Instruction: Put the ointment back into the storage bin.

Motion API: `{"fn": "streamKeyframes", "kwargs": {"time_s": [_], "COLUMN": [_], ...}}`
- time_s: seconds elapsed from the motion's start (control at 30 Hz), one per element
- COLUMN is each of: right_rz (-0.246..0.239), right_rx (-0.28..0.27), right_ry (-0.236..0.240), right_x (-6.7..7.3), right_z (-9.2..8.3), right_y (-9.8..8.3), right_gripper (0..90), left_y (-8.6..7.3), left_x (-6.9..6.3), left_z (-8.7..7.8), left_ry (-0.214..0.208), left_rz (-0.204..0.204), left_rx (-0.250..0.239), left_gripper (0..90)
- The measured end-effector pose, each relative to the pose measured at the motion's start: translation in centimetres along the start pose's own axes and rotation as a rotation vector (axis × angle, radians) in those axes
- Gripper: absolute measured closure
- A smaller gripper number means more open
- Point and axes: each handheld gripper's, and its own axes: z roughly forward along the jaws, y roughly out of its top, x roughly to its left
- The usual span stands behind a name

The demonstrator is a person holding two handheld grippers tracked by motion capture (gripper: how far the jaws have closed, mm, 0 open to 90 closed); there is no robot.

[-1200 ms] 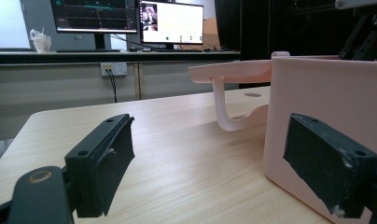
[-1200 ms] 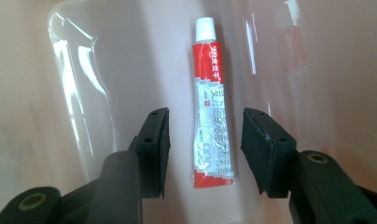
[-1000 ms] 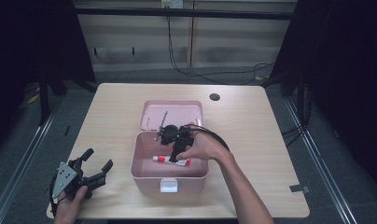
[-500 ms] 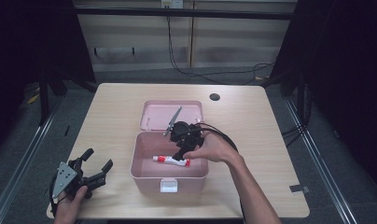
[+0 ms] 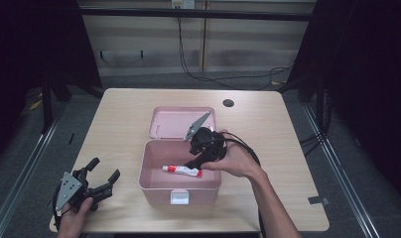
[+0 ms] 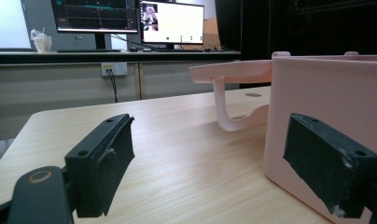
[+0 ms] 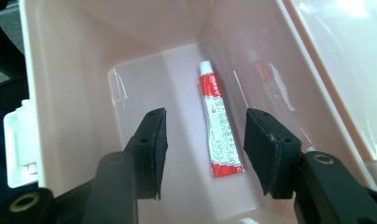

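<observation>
My right gripper (image 5: 197,159) hangs over the open pink box (image 5: 154,177), tilted down into it from my right hand (image 5: 236,159), its jaws apart and holding nothing. Below them the red-and-white tube (image 7: 219,124) lies flat on the box floor, clear of both pads. The box's lid (image 5: 174,122) is folded back onto the worktop (image 5: 268,124) behind it. My left gripper (image 5: 98,182) rests low at the near left corner, jaws wide apart and empty, just beside the box wall.

place: lab | signs: monitors (image 6: 135,21), dark curtains (image 5: 372,74), wooden table (image 5: 124,114)
</observation>
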Motion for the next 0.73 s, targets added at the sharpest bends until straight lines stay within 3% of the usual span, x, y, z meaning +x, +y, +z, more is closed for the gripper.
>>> {"fn": "streamKeyframes", "kwargs": {"time_s": [0.23,0.4,0.73], "right_rz": [0.011,0.035,0.042], "right_rx": [-0.053,-0.140,-0.237], "right_ry": [-0.007,-0.001,0.001], "right_x": [0.0,0.0,0.3], "right_z": [-0.5,-1.3,-2.8], "right_y": [-0.9,-1.8,-2.7], "right_gripper": [49.2,49.3,48.4], "left_y": [0.0,0.0,0.0], "left_x": [0.0,0.0,0.0], "left_z": [0.0,0.0,0.0], "left_ry": [0.000,0.001,0.000], "left_rz": [-0.001,0.000,0.000], "left_rx": [0.000,0.001,0.000], "left_gripper": [15.7,15.7,15.7]}}
